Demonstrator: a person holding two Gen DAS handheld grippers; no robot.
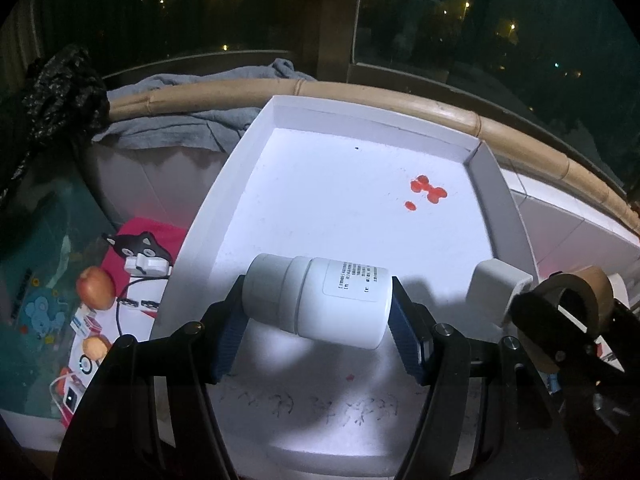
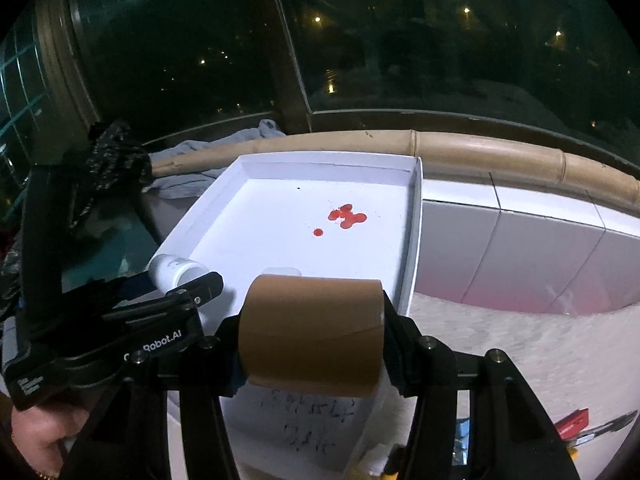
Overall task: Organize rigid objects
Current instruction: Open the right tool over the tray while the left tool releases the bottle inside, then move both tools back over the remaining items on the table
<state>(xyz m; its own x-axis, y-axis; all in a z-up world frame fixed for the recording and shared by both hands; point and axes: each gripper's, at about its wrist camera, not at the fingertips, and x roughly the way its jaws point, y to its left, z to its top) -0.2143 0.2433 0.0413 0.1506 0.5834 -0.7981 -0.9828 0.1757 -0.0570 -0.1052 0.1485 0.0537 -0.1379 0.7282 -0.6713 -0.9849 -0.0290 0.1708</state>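
A white pill bottle (image 1: 340, 304) lies sideways between the blue pads of my left gripper (image 1: 318, 320), which is shut on its cap and base. It hangs just above the near part of a white shallow tray (image 1: 224, 200). In the right wrist view, my right gripper (image 2: 312, 332) is shut on the two ends of a brown tape roll (image 2: 312, 312), held over the tray's (image 2: 414, 240) near right corner. Each gripper shows in the other's view: the right one with the roll (image 1: 576, 300), the left one with the bottle (image 2: 176, 270). A small white rounded box (image 1: 496, 292) rests in the tray.
Red spots (image 1: 426, 190) stain the tray floor. A bamboo rail (image 1: 400, 104) and dark window lie behind. Left of the tray are a grey cloth (image 1: 188, 120), an apple (image 1: 95, 288), a black-and-white plug (image 1: 140, 252) and packets. A red-handled tool (image 2: 572, 420) lies at right.
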